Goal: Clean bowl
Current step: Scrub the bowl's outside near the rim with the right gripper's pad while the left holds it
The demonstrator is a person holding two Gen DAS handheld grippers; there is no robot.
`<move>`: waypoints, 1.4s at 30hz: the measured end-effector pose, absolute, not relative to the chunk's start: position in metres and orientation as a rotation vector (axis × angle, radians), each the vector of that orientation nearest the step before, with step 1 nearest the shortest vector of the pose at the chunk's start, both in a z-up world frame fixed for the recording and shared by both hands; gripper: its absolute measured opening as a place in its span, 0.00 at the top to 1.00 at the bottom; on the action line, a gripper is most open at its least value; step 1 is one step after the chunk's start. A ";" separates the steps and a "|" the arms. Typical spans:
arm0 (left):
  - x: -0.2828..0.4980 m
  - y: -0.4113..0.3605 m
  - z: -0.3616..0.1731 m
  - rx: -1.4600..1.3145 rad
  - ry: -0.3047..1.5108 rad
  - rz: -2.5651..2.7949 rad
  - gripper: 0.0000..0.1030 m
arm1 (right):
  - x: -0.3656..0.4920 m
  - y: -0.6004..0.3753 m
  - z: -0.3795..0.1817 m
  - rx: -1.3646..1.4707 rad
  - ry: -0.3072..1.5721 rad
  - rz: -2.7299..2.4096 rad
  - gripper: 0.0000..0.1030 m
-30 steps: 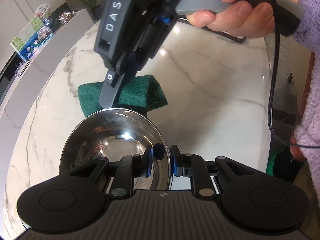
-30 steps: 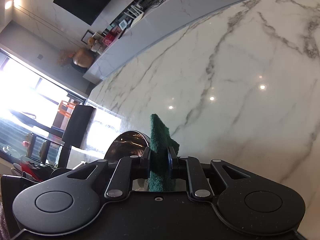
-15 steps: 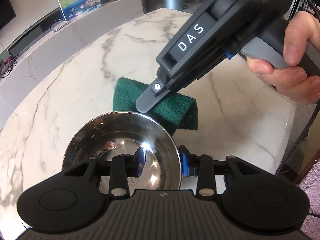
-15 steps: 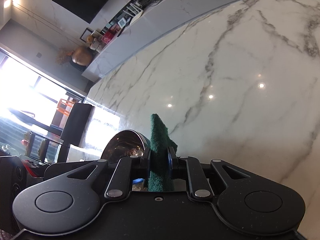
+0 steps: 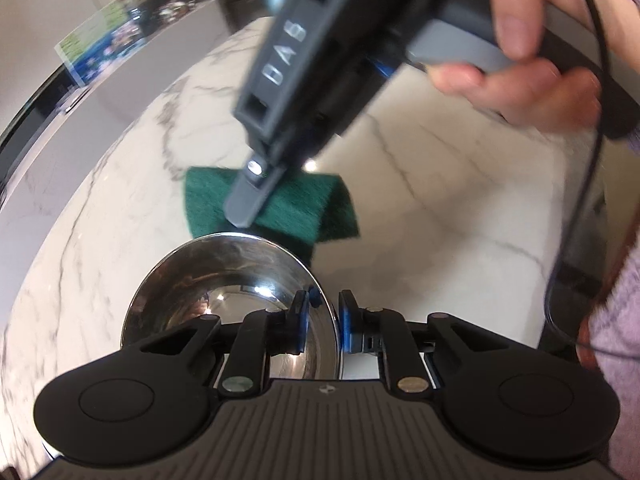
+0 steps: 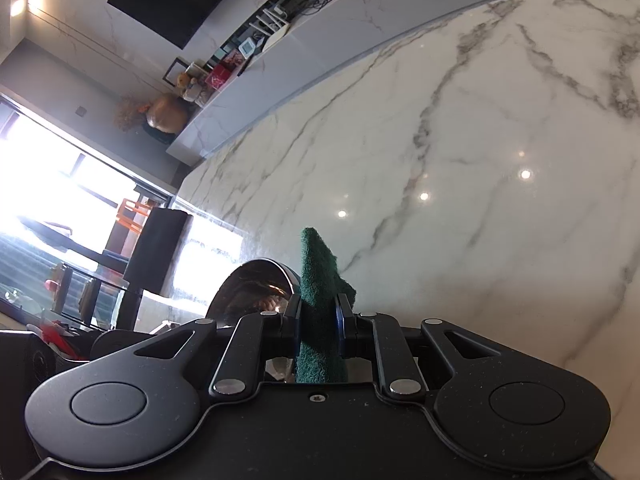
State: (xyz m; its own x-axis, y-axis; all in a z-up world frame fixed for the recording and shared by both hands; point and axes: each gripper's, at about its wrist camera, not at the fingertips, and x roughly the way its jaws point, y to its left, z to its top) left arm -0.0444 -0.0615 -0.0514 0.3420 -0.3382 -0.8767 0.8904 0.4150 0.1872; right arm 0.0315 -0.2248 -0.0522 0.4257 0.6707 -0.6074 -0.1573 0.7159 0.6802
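Bowl point(image 5: 224, 292), shiny steel, sits on the marble tabletop point(image 5: 420, 200) well inside its edges, its rim between the closing jaws of the left gripper point(image 5: 324, 312). Only the left view shows the right hand point(image 5: 532, 80) and "DAS" lettering. The right gripper point(image 6: 318, 312) is clamped on the green scouring pad point(image 6: 318, 276).

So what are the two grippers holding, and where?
The right gripper pinches the green pad at its near edge. The left gripper is closing on the bowl rim.
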 end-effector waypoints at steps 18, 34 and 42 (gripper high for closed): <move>-0.051 -0.069 -0.060 0.841 0.867 -0.995 0.87 | 0.029 -0.219 -0.050 0.541 1.008 0.565 0.86; -0.049 -0.058 -0.061 0.951 0.830 -1.168 0.86 | 0.027 -0.230 -0.044 0.593 0.960 0.569 0.86; -0.047 -0.058 -0.062 0.945 0.832 -1.173 0.86 | 0.029 -0.217 -0.046 0.544 0.989 0.594 0.86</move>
State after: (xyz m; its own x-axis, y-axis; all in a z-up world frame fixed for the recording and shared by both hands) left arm -0.0468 -0.0584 -0.0622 0.1976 -0.3685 -0.9084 0.9791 0.1193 0.1646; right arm 0.0287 -0.2174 -0.0455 0.4203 0.6796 -0.6012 -0.2112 0.7177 0.6636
